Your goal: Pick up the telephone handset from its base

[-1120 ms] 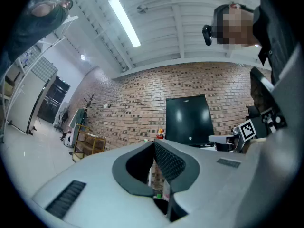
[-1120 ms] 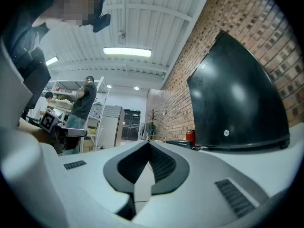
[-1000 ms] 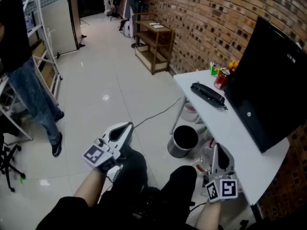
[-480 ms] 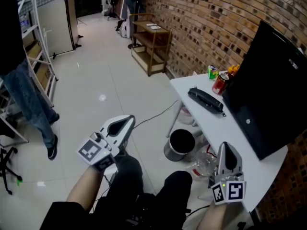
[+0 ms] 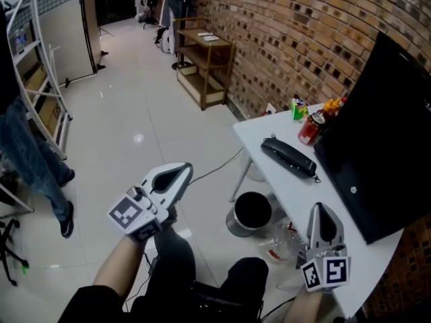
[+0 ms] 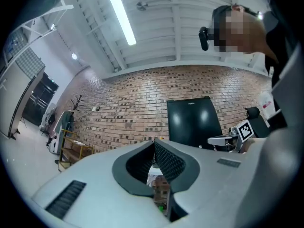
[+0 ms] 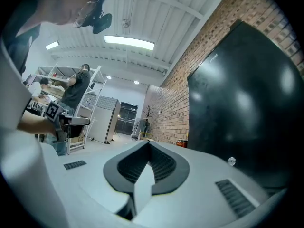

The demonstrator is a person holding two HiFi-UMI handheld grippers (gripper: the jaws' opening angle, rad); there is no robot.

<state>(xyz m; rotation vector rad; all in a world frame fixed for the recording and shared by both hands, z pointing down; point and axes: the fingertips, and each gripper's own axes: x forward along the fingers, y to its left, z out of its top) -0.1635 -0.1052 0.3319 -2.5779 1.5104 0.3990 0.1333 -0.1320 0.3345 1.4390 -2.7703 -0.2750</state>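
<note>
Fingers on my left gripper are pressed together with nothing between them, and the right gripper is likewise closed and empty. Neither touches the telephone handset, which lies on the white table well ahead of the right gripper, just beside the dark monitor. It is a long black bar lying flat. In the head view its long axis runs from upper left to lower right, along the table's length, with the far end near the red can and the near end towards me. It is probably resting on its base, though I cannot separate the two at this size. As for writing, the monitor carries a small pale mark on its top bezel in the left gripper view, too small to read. The can's label is unreadable too. Each gripper's cube shows black-and-white square markers and no text.
</note>
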